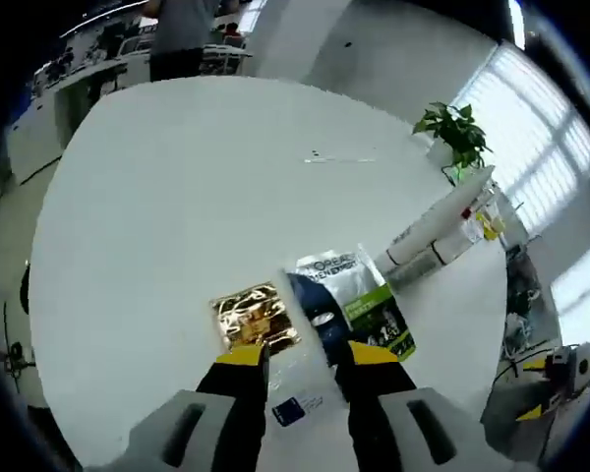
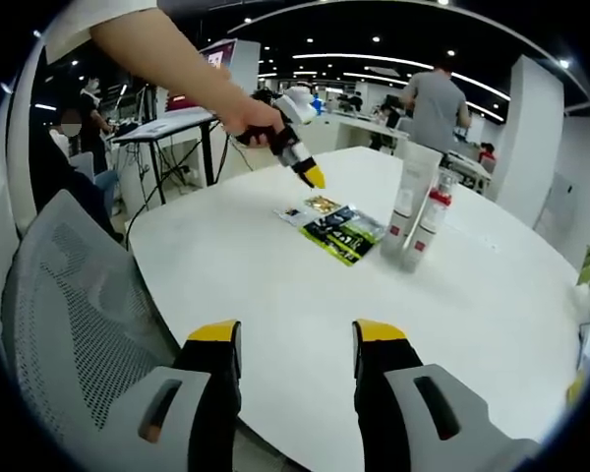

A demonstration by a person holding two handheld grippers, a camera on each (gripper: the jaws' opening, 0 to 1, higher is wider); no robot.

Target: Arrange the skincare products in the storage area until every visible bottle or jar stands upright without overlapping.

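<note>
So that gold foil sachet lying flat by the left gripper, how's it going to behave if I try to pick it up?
The gold foil sachet looks thin, crinkled and flat on the white table, so it is probably light and floppy, likely to bend when lifted. Its shiny surface suggests it may slip between the jaws of the left gripper. Lying flush, it may slide when pushed rather than tip.

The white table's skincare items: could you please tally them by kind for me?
Upright tubes: 2, a tall white tube and a shorter white tube with a red band.
Flat sachets: 3, a shiny gold foil sachet, a grey and green printed sachet and a dark blue sachet.
Total: 5 on the white table.
</note>
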